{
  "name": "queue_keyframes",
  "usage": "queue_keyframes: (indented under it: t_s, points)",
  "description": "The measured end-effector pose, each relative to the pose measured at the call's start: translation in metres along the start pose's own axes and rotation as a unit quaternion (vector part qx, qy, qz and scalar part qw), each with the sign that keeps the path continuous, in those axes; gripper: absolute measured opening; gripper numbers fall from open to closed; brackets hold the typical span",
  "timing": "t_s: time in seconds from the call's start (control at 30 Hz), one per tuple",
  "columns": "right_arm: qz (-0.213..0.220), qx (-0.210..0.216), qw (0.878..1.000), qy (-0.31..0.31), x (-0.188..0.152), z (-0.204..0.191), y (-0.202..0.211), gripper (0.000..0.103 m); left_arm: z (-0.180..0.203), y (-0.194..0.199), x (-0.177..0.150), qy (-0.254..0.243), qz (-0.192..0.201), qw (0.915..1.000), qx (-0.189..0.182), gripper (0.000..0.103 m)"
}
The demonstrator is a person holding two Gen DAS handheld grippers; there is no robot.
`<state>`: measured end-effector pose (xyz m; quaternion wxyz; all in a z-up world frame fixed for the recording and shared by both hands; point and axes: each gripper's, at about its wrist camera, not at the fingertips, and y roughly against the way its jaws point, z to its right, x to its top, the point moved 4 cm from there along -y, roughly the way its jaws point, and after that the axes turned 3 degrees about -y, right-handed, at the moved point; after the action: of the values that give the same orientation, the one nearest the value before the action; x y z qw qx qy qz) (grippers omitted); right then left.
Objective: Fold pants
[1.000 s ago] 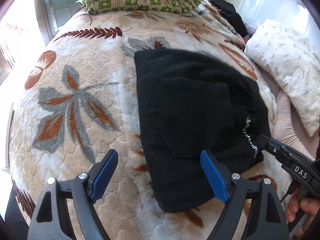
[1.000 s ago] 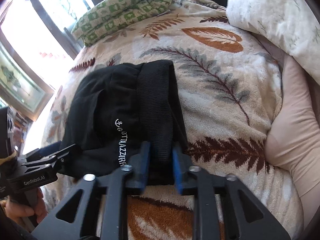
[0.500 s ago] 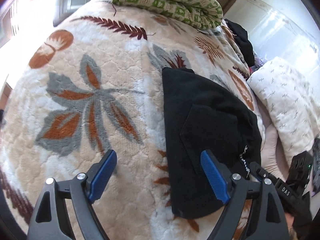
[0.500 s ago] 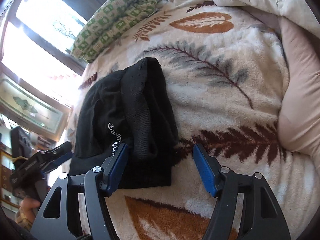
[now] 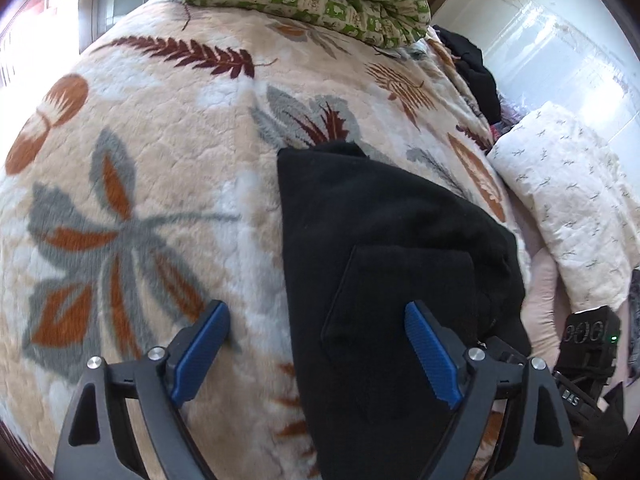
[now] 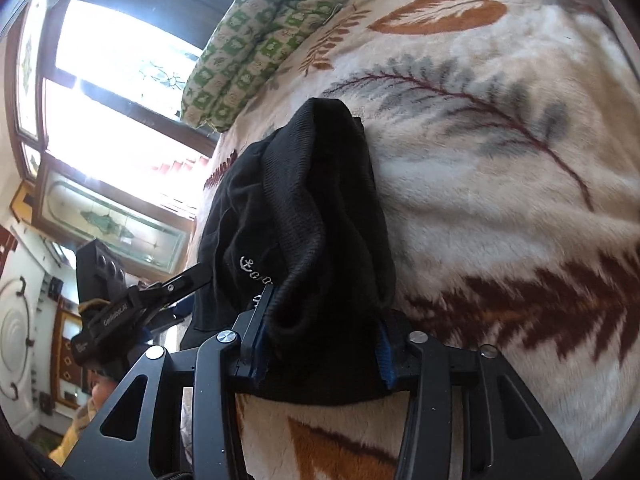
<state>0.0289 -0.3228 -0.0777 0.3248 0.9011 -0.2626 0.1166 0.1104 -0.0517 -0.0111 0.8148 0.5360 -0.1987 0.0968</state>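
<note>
Black folded pants [image 5: 380,240] lie on a floral fleece blanket [image 5: 140,160], back pocket facing up. My left gripper [image 5: 316,356] hovers open over their near left edge, one blue pad above the blanket and the other above the pocket. In the right wrist view the pants [image 6: 312,200] show a ribbed waistband and white lettering. My right gripper [image 6: 320,348] has its jaws closing on the thick near end of that bundle, and cloth fills the gap between the pads. The left gripper [image 6: 188,292] reaches in from the left side.
A folded green-patterned quilt [image 5: 312,0] lies at the far end of the bed by the window [image 6: 120,52]. A white pillow [image 5: 568,200] and dark clothes [image 5: 472,64] sit along the right side. A person's hand [image 6: 104,392] holds the left tool.
The right jaws opened from a narrow pinch on the waistband, then closed around a thicker part of the bundle. The left gripper slid left, so it straddles the pants' left edge.
</note>
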Motion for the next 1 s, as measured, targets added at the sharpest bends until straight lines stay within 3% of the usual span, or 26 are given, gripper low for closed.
queue_keyframes:
  t_s: [0.03,0.1,0.13,0.3,0.6,1.0]
  points:
    - [-0.001,-0.002,1.000,0.000,0.001,-0.001,-0.001,0.038,0.003,-0.002,0.002,-0.008,0.001,0.9999,0.011,0.088]
    - [-0.002,-0.017,1.000,0.001,0.001,-0.003,-0.001,0.034,0.013,-0.004,0.003,-0.021,0.001,0.9998,0.006,0.061]
    - [-0.001,-0.024,1.000,0.002,0.001,-0.004,-0.001,0.033,0.018,-0.005,0.003,-0.022,0.000,0.9998,0.005,0.059]
    - [0.007,-0.043,0.999,0.006,0.001,-0.014,0.008,0.028,0.020,0.010,0.007,0.005,0.021,0.9997,-0.014,0.031]
    - [0.048,-0.008,0.997,0.057,0.026,-0.065,0.026,0.026,0.033,0.047,0.030,-0.017,0.065,0.9972,-0.033,0.028]
    - [0.065,0.011,0.993,0.094,0.118,-0.106,-0.021,0.026,0.012,0.057,0.132,-0.025,0.108,0.9938,0.006,0.028]
